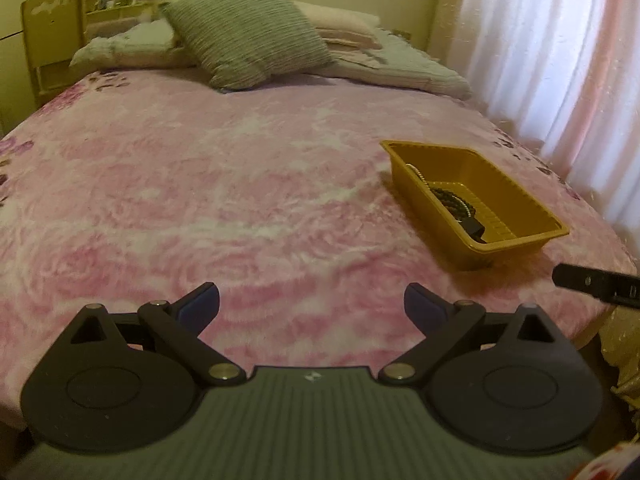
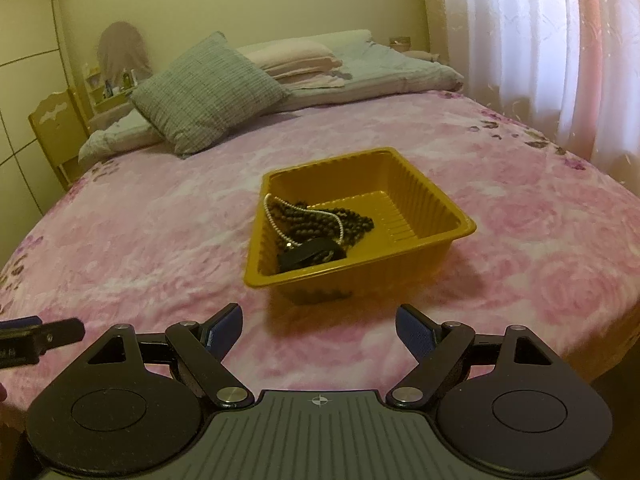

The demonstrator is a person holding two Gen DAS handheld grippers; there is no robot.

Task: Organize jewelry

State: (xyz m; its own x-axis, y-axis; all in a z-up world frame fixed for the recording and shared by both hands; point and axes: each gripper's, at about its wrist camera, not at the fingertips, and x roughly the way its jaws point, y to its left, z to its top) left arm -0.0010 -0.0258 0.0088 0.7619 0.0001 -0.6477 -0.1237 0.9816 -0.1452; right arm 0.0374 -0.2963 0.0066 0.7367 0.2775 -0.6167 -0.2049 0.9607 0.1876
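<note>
A yellow plastic tray (image 2: 432,200) sits on the pink floral bedspread (image 2: 160,240). It holds a white pearl strand (image 2: 276,222), dark brown bead necklaces (image 2: 352,220) and a black band (image 2: 308,258). The tray also shows in the left wrist view (image 1: 532,210) with the dark beads (image 1: 452,200) inside. My right gripper (image 2: 319,330) is open and empty, just short of the tray's near edge. My left gripper (image 1: 312,308) is open and empty over the bedspread (image 1: 200,200), to the left of the tray. Each view catches the other gripper's finger at its edge.
A grey-green striped cushion (image 2: 208,92) and folded bedding (image 2: 360,68) lie at the head of the bed. White and pink curtains (image 2: 540,60) hang along the right side. A wooden chair (image 2: 56,136) stands at the far left.
</note>
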